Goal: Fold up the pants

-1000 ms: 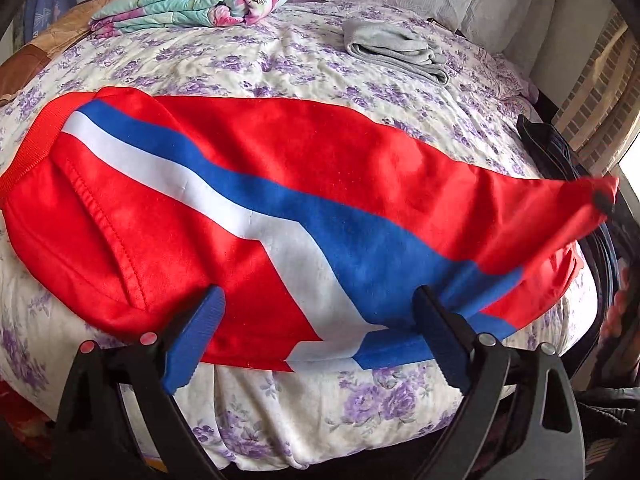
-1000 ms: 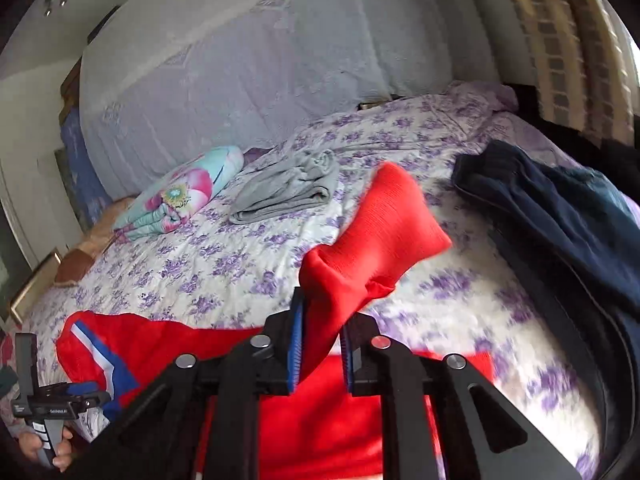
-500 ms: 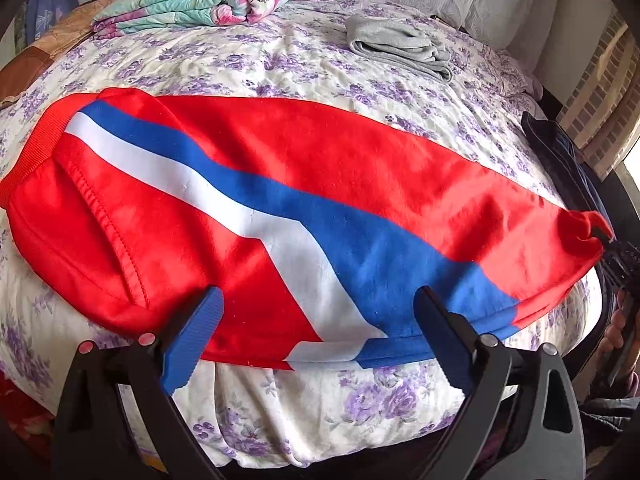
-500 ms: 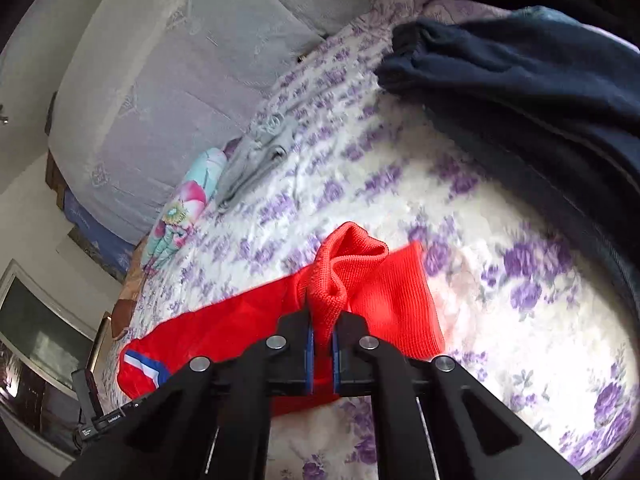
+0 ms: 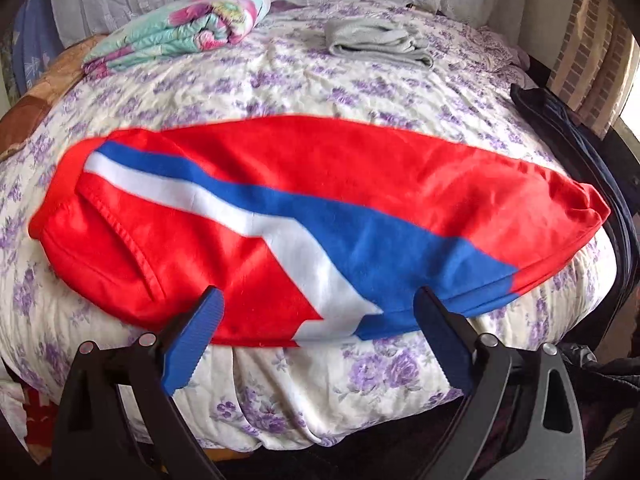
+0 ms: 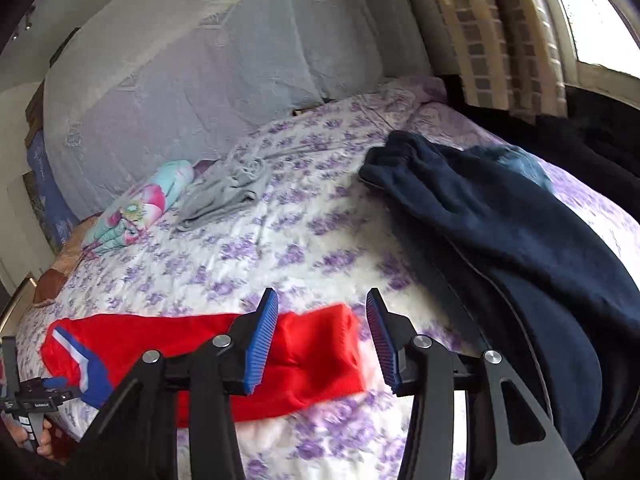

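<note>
Red pants [image 5: 312, 208] with a blue and white stripe lie flat across the near side of the bed, waistband at the left, leg ends at the right. My left gripper [image 5: 318, 304] hangs open over their near edge, touching nothing. In the right wrist view the same pants [image 6: 304, 360] lie below my right gripper [image 6: 322, 312]. Its jaws are opening and the pads press on nothing; the red leg end rests on the bed beneath them. The left gripper [image 6: 32, 396], held by a hand, shows at the far left there.
The bed [image 5: 280, 92] has a purple-flowered cover. A folded grey garment [image 5: 376, 42] and a rolled floral quilt [image 5: 180, 32] lie near the headboard. A dark blue garment [image 6: 500, 240] covers the bed's right side. A curtain and window [image 6: 520, 40] stand beyond it.
My right gripper let go of the red leg end, which now lies flat on the bed, and its jaws have spread. Both grippers rose a little.
</note>
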Demonstrator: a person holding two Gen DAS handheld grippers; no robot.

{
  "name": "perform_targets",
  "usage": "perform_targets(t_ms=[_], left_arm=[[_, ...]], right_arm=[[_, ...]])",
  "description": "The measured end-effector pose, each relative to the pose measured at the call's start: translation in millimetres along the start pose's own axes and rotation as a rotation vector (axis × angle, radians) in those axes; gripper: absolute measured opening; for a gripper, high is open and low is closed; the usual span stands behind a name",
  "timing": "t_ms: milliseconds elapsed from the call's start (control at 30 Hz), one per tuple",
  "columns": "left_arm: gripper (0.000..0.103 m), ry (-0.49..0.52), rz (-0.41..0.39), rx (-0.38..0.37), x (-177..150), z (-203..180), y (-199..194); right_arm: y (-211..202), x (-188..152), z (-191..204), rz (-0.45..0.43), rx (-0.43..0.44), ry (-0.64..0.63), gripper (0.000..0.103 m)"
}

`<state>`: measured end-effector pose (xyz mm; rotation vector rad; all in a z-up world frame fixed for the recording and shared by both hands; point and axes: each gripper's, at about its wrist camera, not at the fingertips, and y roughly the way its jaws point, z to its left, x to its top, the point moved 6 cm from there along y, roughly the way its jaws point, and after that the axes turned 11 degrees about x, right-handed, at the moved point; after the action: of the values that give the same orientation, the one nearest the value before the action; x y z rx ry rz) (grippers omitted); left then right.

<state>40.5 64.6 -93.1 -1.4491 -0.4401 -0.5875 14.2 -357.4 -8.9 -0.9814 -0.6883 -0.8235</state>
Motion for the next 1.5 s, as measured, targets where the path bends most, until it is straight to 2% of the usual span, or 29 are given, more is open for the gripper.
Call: perform_targets(t_ms=[33, 100, 133, 200, 267, 300, 333, 400, 500, 567, 700, 767, 867, 900, 967, 1133, 1267, 1367, 1500], left_arm=[[0.093, 0.014, -0.033, 0.02, 7, 0, -5], [0.094, 0.024, -0.073, 0.081, 21, 8, -8], [0.094, 0.012, -0.073, 0.105, 26, 16, -4], [0.094, -0.056, -0.025, 0.16, 26, 45, 12], [0.093, -0.16, 0.064, 0.177, 12, 81, 33], [0.093, -0.204, 0.1, 0.152, 1, 95, 41], [0.093, -0.221, 0.092, 0.147, -7, 102, 42], [0.093, -0.18, 0.064, 0.176, -15, 98, 35], [0.094, -0.159, 0.066, 0.206, -18, 94, 30], [0.094, -0.183, 0.065, 0.184, -12, 95, 26], [0.094, -0.177, 0.035, 0.142, 10, 85, 19], [0.094, -0.164, 0.038, 0.113, 20, 71, 25], [0.094, -0.112, 0.021, 0.123, 28, 51, 35], [0.094, -0.104, 0.032, 0.111, 28, 46, 41], [0.095, -0.105, 0.05, 0.139, 26, 45, 52], [0.096, -0.081, 0.042, 0.161, 25, 44, 55], [0.097, -0.087, 0.043, 0.158, 25, 44, 55], [0.097, -0.089, 0.042, 0.157, 24, 44, 55], [0.098, -0.086, 0.045, 0.16, 24, 45, 55]], right_arm=[[17, 10, 22, 0.044, 0.086, -0.026, 0.047], [62, 24, 67, 0.155, 0.226, -0.046, 0.055], [85, 26, 89, 0.216, 0.3, -0.041, 0.064], [138, 25, 132, 0.342, 0.401, -0.049, 0.066], [185, 15, 166, 0.458, 0.447, -0.066, 0.066], [208, 8, 179, 0.522, 0.469, -0.057, 0.066], [227, 0, 189, 0.582, 0.487, -0.038, 0.066], [253, -19, 208, 0.683, 0.528, -0.018, 0.066], [274, -43, 227, 0.791, 0.55, -0.031, 0.066], [280, -50, 235, 0.826, 0.534, -0.068, 0.066], [288, -46, 235, 0.816, 0.513, -0.113, 0.067], [293, -50, 236, 0.86, 0.543, -0.101, 0.069], [296, -60, 234, 0.94, 0.555, -0.141, 0.069], [295, -63, 235, 0.966, 0.571, -0.144, 0.069], [287, -66, 239, 1.003, 0.618, -0.142, 0.07], [276, -58, 247, 1.046, 0.714, -0.102, 0.07], [281, -61, 248, 1.112, 0.754, -0.067, 0.073], [284, -70, 256, 1.19, 0.834, -0.002, 0.077], [296, -80, 266, 1.228, 0.882, 0.028, 0.077]])
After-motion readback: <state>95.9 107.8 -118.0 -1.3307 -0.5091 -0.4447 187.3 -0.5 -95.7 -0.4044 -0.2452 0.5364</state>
